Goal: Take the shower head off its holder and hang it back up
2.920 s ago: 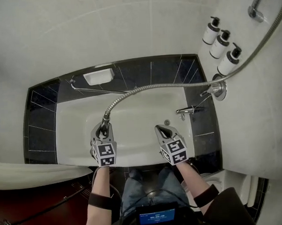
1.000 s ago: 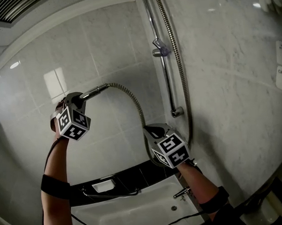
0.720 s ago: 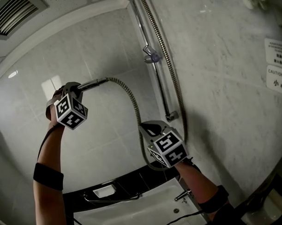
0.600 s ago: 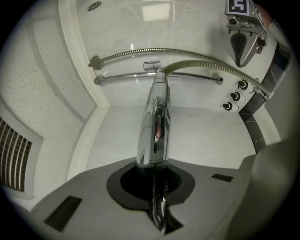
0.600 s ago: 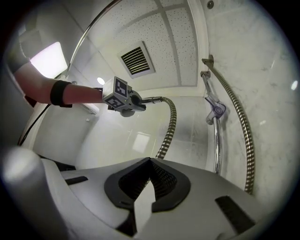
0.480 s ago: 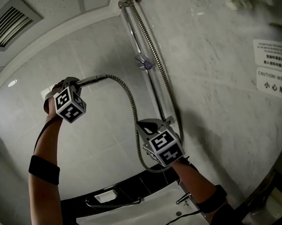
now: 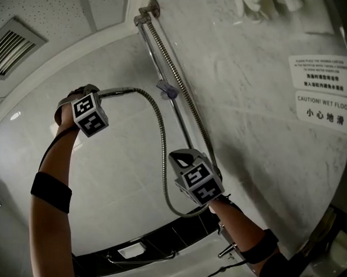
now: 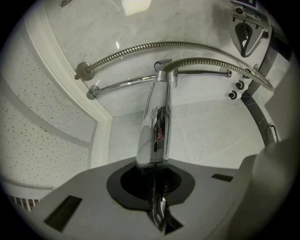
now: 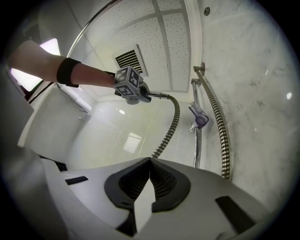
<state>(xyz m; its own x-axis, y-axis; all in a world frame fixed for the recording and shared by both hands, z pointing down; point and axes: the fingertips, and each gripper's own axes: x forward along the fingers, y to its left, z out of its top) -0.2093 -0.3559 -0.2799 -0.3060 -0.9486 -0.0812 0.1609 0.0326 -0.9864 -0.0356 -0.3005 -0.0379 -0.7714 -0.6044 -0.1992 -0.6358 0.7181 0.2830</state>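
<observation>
At the upper left of the head view, the left gripper point(image 7: 94, 91) is clamped on the chrome handle of the shower head point(image 7: 112, 93). It holds the shower head roughly level, high against the tiled wall point(image 7: 123, 165), to the left of the holder point(image 7: 168, 91) and apart from it. The holder sits on the slide rail point(image 7: 184, 120) at upper centre. The metal hose point(image 7: 162, 147) arcs from the handle and loops down behind the right gripper point(image 7: 181, 157) at lower centre. The right gripper's jaws are pressed together with nothing between them.
</observation>
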